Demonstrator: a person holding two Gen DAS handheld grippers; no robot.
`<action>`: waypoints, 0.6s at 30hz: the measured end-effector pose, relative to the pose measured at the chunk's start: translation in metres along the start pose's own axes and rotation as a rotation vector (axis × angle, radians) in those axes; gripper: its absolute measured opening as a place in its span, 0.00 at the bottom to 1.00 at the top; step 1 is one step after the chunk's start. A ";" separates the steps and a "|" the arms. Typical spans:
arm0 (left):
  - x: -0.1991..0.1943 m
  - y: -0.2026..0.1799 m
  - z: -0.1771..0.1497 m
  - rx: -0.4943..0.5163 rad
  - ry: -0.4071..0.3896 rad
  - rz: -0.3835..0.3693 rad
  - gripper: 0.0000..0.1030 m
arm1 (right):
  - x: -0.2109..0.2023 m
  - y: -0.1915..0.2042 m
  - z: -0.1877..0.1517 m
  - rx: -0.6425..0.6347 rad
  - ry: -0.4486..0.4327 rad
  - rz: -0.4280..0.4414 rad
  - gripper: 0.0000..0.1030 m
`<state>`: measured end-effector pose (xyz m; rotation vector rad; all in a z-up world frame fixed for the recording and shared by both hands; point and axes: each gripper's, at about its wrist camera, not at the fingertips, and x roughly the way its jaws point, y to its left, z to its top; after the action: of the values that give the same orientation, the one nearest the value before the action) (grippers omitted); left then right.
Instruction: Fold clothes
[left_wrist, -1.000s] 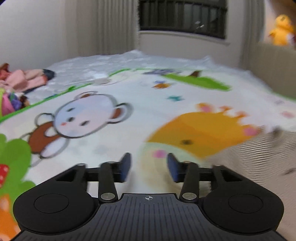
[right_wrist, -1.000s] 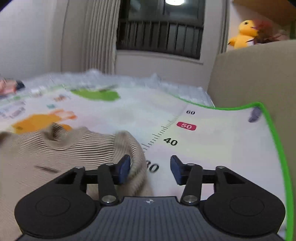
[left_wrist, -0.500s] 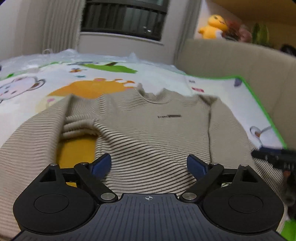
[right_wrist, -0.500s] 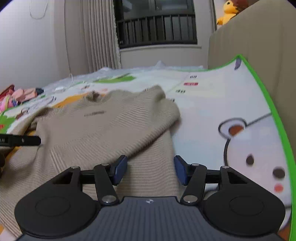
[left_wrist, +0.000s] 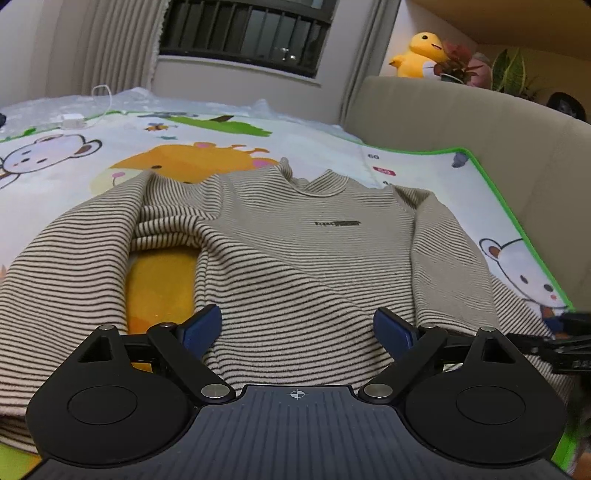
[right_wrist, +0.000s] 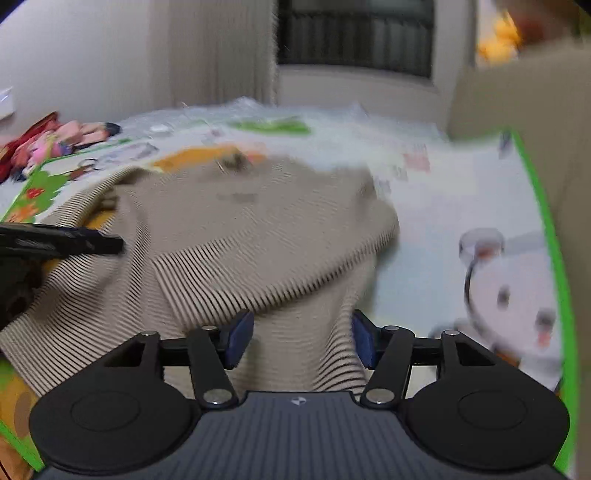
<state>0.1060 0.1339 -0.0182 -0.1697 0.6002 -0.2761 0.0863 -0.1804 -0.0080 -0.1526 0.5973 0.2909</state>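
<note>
Sweater (left_wrist: 295, 258) now fills view, on playmat (left_wrist: 74, 147).

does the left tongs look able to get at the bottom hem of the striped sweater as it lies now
Probably yes. The left tongs stand wide open right over the lower part of the striped sweater, which lies flat on the play mat, and nothing lies between the fingers and the cloth.
</note>
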 end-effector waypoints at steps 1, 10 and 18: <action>0.000 0.000 -0.001 0.004 0.000 0.000 0.91 | -0.005 0.007 0.004 -0.042 -0.026 0.005 0.60; 0.000 0.000 -0.006 0.010 -0.014 -0.001 0.92 | 0.036 0.076 0.000 -0.370 0.013 0.121 0.48; -0.003 0.014 -0.007 -0.068 -0.040 -0.076 0.95 | 0.040 -0.061 0.080 0.158 -0.059 -0.091 0.10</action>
<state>0.1023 0.1477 -0.0252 -0.2637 0.5642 -0.3250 0.1793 -0.2114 0.0375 -0.0185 0.5513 0.1589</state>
